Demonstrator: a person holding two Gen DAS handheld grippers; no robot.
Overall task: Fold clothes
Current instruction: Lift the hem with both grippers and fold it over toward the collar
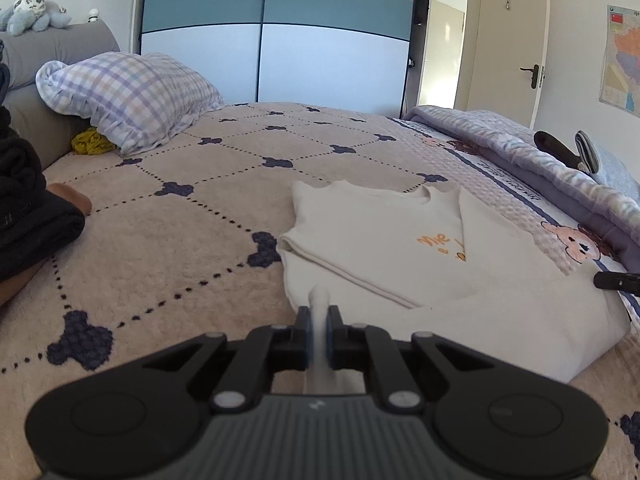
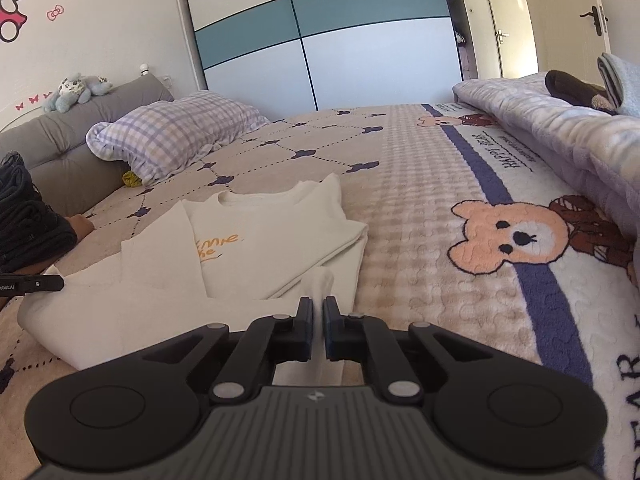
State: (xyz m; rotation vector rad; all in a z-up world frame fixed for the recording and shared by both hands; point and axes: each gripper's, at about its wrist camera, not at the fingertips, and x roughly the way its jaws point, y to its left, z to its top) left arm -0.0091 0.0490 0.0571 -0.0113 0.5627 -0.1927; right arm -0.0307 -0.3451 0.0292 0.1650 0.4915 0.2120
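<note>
Both grippers, left [image 1: 319, 330] & right [image 2: 318, 326], fingers pinched on sweatshirt [image 1: 372, 240] hem corners; should lift evenly, fold toward collar w/ edges aligned.

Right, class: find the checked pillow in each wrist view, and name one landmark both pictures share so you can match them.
Left wrist view: the checked pillow lies upper left, against the grey headboard, far beyond the white sweatshirt.
Right wrist view: the checked pillow sits left of centre, again by the grey headboard.
Shared landmark: the wardrobe with a teal band behind the bed.
</note>
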